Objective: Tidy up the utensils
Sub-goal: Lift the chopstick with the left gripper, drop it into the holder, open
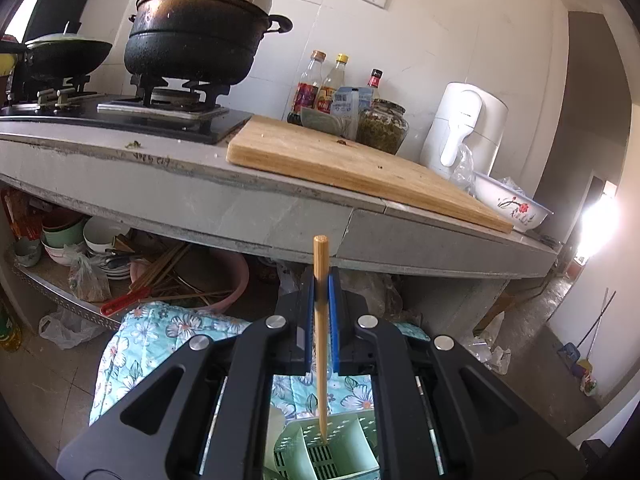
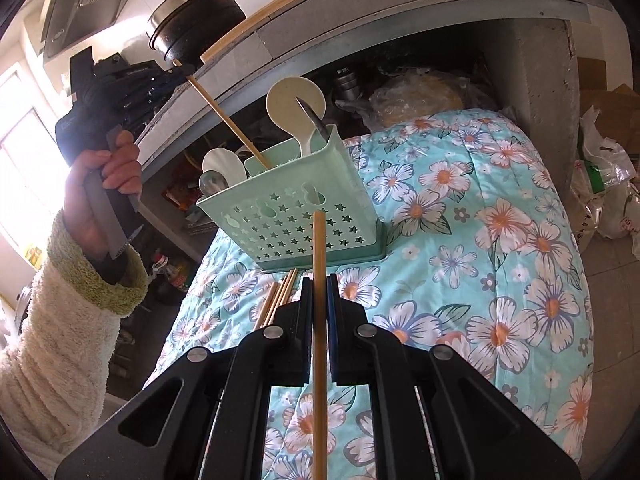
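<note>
Right wrist | both tools clamp a chopstick [image 2: 319, 280] each | caddy [image 2: 288, 216] ahead, counter [image 2: 360, 12] overhanging it

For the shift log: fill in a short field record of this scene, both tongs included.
left tongs: shut on a chopstick, its lower tip inside the green holder
right tongs: shut on another chopstick, short of the holder
holder contents: white spoons, a metal spoon, a knife blade
holder stands on: floral quilt
loose chopsticks: on the quilt before the holder
</note>
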The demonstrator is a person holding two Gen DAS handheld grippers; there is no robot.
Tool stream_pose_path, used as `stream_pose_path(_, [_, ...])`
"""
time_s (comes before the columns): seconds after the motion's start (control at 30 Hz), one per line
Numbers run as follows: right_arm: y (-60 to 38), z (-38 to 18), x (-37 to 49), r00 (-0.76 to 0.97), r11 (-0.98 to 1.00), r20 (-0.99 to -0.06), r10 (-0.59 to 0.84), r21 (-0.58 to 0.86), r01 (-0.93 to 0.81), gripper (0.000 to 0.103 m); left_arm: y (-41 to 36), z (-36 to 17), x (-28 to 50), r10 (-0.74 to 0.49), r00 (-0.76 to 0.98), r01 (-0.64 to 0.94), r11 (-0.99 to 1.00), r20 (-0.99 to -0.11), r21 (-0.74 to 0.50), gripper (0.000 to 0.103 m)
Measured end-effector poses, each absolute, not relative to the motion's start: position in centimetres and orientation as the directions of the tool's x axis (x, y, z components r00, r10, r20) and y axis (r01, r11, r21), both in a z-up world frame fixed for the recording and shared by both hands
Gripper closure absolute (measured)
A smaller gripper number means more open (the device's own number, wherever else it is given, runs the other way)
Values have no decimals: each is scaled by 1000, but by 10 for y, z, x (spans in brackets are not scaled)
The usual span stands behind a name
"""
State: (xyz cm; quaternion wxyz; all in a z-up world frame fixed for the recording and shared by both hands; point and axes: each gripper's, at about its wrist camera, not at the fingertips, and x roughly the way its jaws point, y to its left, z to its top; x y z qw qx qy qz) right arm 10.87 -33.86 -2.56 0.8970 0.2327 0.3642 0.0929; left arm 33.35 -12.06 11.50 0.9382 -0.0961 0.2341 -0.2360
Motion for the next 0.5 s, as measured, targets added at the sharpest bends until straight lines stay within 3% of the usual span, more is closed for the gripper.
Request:
stream_pose_path(0.27, [-341, -23, 104, 723, 881, -612, 320, 473, 11, 96, -118, 81, 335, -534, 701, 414, 844, -472, -340, 96])
stream_pose_path(0.4, [-341, -19, 103, 727, 887, -613, 308, 461, 13, 96, -111, 74, 329, -559, 673, 419, 828, -485, -373, 85])
stream_pose_path(0.5, [-340, -12, 103, 734, 894, -610, 299, 448, 8, 96, -105, 74, 321, -570, 666, 428, 820, -481, -379, 83])
